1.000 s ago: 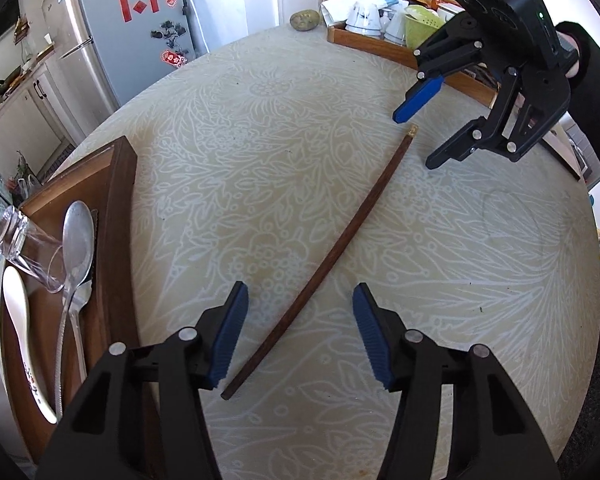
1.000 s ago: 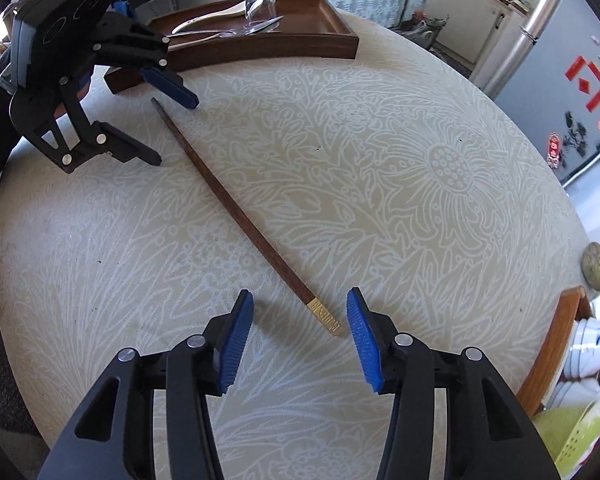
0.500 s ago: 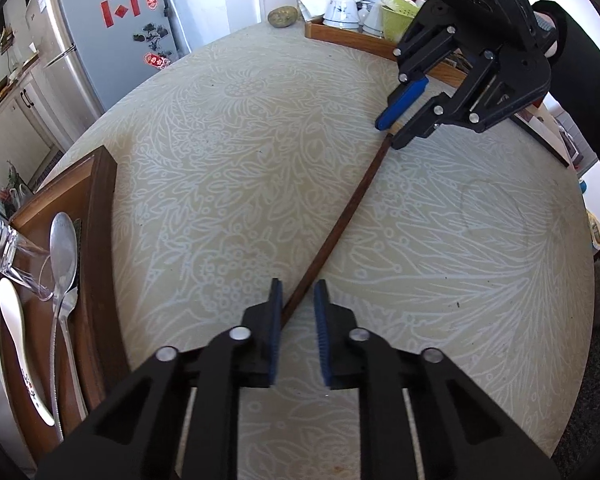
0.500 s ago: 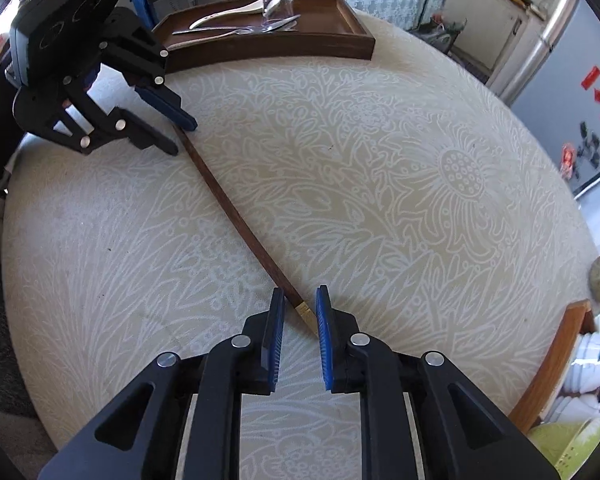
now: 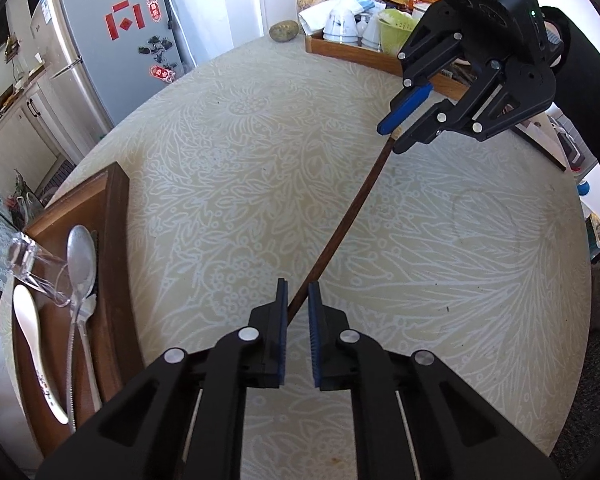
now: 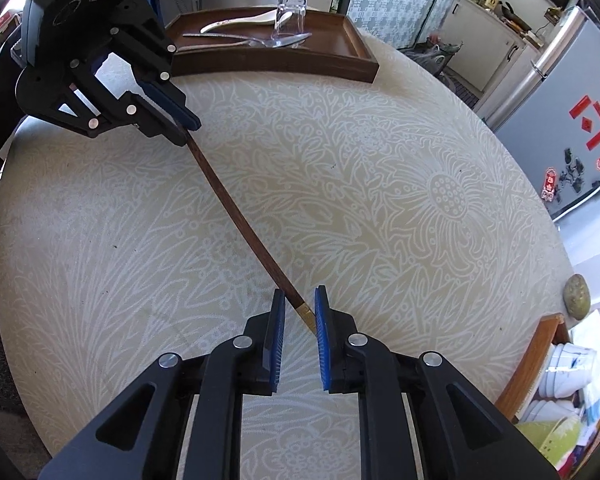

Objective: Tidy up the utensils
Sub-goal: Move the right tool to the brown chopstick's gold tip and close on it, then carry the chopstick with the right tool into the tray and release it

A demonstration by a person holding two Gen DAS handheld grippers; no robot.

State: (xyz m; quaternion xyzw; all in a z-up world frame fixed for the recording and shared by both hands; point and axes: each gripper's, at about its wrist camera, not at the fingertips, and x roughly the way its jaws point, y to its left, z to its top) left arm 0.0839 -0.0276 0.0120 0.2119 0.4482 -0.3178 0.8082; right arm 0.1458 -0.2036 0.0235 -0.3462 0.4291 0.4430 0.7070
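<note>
- The left tool (image 5: 298,292) is gripping the plain end of a long brown chopstick (image 5: 352,216), its blue pads closed tight on the stick.
- The right tool (image 6: 299,300) is clamping the chopstick's gold-tipped end, its pads narrowed onto it.
- The chopstick is spanning between both tools above the round table (image 5: 228,184), with the wooden tray (image 5: 114,216) of spoons (image 5: 82,256) lying off beside the left tool.
</note>
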